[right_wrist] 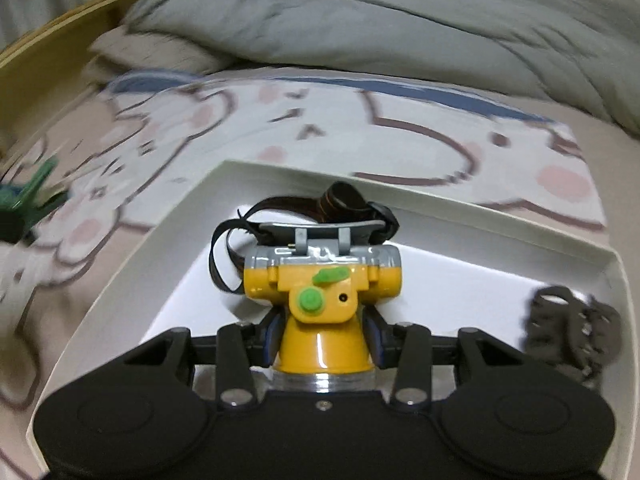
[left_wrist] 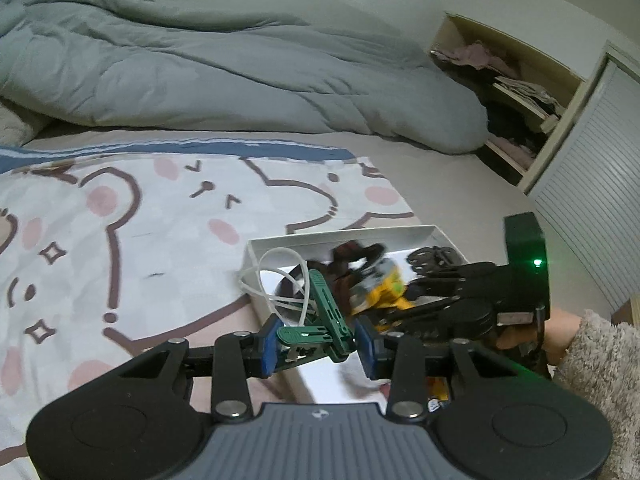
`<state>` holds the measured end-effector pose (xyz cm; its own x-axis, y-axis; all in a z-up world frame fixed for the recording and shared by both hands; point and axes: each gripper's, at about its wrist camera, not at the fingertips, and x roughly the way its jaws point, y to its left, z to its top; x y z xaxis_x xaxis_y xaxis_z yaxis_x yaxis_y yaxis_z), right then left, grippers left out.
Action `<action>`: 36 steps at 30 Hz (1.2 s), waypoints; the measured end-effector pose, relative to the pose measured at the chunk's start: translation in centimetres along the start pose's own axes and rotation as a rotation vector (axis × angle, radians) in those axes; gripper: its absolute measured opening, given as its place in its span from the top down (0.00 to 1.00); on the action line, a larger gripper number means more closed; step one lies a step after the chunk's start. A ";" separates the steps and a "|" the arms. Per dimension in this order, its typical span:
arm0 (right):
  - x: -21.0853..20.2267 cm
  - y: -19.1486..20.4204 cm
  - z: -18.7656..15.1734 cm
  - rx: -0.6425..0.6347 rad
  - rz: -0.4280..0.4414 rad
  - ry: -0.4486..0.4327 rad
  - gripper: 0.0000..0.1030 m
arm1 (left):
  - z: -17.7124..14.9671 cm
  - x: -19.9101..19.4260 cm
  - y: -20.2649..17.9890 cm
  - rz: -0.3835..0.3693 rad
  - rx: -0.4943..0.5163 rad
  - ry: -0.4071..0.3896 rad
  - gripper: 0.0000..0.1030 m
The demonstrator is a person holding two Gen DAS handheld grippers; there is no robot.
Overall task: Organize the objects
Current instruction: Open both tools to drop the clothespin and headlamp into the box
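Note:
My left gripper [left_wrist: 316, 346] is shut on a green clothes peg [left_wrist: 326, 322] with a white cord loop [left_wrist: 280, 280] hanging from it, held over the near left edge of a white box [left_wrist: 344, 236]. My right gripper [right_wrist: 322, 338] is shut on a yellow and grey headlamp [right_wrist: 322, 284] with a black strap [right_wrist: 344, 200], held low inside the white box [right_wrist: 280, 178]. A black hair claw [right_wrist: 572, 328] lies in the box's right part. The right gripper with the headlamp [left_wrist: 380, 288] also shows in the left wrist view.
The box sits on a bear-print sheet [left_wrist: 120, 232] on a bed. A grey duvet [left_wrist: 200, 68] is piled behind. An open shelf unit [left_wrist: 520, 92] with clothes and a slatted door [left_wrist: 592, 200] stand to the right.

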<state>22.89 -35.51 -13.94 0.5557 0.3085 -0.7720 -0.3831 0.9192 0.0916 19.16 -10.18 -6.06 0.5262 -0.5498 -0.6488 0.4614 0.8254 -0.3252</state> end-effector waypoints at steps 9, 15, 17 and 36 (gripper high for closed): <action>-4.5 -1.0 1.5 0.076 -0.019 -0.090 0.41 | 1.9 2.3 -3.1 -0.036 0.069 -0.023 0.61; -7.0 -3.5 0.7 0.146 -0.069 -0.114 0.44 | 3.8 5.9 -5.2 -0.071 0.102 -0.012 0.61; -7.2 -4.0 0.2 0.133 -0.071 -0.096 0.45 | 4.5 7.4 -5.8 -0.082 0.103 0.003 0.61; -6.7 -5.3 -2.1 0.153 -0.043 -0.047 0.45 | 5.2 12.7 -6.9 -0.068 0.052 0.060 0.22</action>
<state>19.66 -42.92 -10.60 0.6044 0.2759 -0.7474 -0.2436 0.9572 0.1563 26.38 -23.56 -8.43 0.4494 -0.5943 -0.6669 0.5320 0.7778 -0.3346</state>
